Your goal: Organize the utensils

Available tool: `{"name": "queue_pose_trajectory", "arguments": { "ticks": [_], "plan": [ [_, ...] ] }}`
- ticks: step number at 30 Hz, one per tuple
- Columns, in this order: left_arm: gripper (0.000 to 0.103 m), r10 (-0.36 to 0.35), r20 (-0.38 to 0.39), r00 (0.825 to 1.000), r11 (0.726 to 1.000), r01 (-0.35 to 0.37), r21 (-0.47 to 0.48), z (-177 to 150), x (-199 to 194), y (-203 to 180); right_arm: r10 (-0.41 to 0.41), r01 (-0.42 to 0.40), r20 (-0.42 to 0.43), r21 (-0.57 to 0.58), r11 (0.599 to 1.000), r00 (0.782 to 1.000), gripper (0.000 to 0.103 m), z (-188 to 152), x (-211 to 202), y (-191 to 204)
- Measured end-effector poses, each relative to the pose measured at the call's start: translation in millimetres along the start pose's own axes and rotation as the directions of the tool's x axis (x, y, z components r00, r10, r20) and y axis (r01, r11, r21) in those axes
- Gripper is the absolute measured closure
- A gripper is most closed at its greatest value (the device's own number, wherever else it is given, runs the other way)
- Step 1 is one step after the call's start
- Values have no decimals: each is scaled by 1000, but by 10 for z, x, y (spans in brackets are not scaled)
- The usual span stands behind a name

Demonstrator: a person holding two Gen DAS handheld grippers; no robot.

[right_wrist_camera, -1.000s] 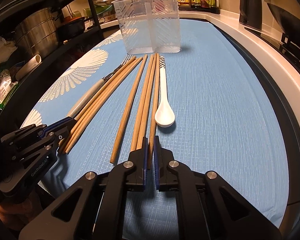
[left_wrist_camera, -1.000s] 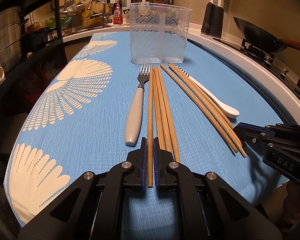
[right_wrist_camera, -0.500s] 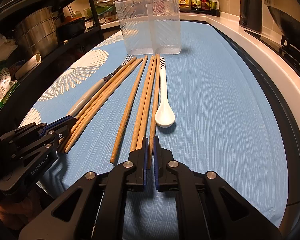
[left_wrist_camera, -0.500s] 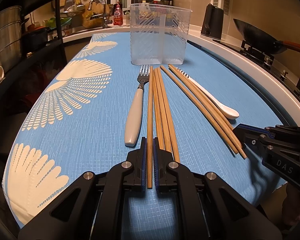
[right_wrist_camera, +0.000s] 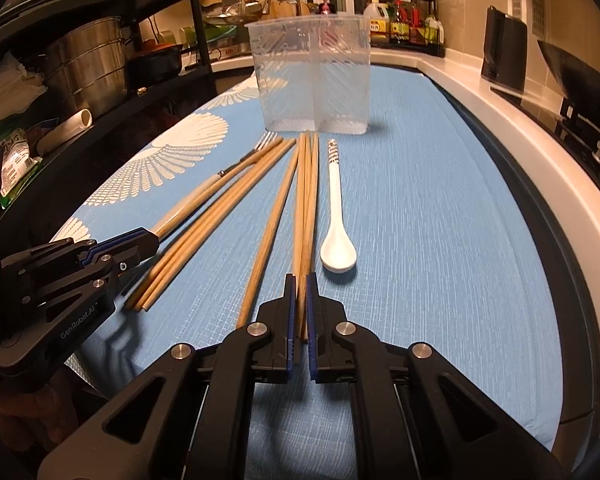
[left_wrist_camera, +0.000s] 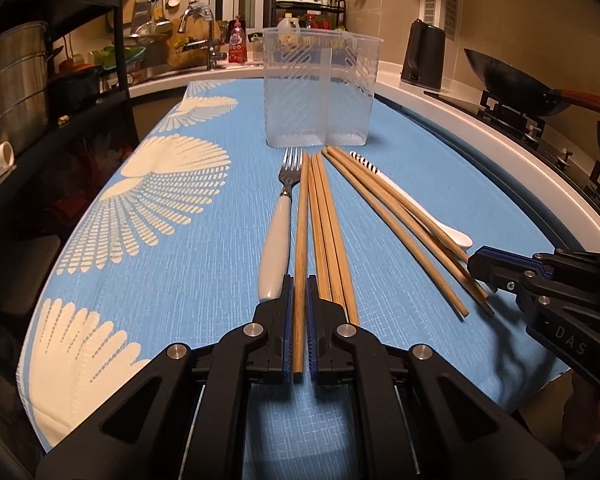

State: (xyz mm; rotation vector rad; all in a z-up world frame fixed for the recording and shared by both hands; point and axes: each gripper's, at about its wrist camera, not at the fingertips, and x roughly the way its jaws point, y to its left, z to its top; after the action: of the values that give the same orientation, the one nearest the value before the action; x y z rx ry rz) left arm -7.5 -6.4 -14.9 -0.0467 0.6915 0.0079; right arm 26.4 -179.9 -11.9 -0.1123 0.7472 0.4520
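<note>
Several wooden chopsticks lie on the blue cloth in front of a clear two-part plastic holder (left_wrist_camera: 322,92), which also shows in the right wrist view (right_wrist_camera: 312,76). A white-handled fork (left_wrist_camera: 276,240) lies left of them, a white spoon (right_wrist_camera: 338,232) right. My left gripper (left_wrist_camera: 299,280) is shut on the near end of one chopstick (left_wrist_camera: 301,240). My right gripper (right_wrist_camera: 299,280) is shut on the near ends of a chopstick pair (right_wrist_camera: 306,216). Each gripper shows in the other's view, the right one (left_wrist_camera: 476,266) and the left one (right_wrist_camera: 150,242).
A black shelf rack with steel pots (right_wrist_camera: 84,68) stands on the left. A black kettle (left_wrist_camera: 422,56) and a wok on the stove (left_wrist_camera: 512,84) are on the right. The white counter rim (right_wrist_camera: 540,168) curves along the right side.
Both grippers stay closed on their chopsticks. The views have barely shifted; the chopsticks stay on the cloth.
</note>
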Motion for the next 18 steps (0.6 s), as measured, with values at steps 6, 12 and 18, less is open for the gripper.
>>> {"name": "queue_pose_trajectory", "arguments": {
  "ticks": [6, 12, 18],
  "plan": [
    [97, 1, 41, 999, 1000, -1, -1, 50, -99, 5, -18, 19, 51, -18, 1000, 999, 99, 42, -116, 13],
    [97, 0, 103, 995, 1000, 0, 2, 127, -241, 1, -28, 34, 127, -46, 998, 992, 99, 154, -332, 57],
    [97, -6, 168, 986, 1000, 5, 3, 224, -403, -7, -38, 49, 189, -53, 997, 981, 103, 322, -534, 70]
  ]
}}
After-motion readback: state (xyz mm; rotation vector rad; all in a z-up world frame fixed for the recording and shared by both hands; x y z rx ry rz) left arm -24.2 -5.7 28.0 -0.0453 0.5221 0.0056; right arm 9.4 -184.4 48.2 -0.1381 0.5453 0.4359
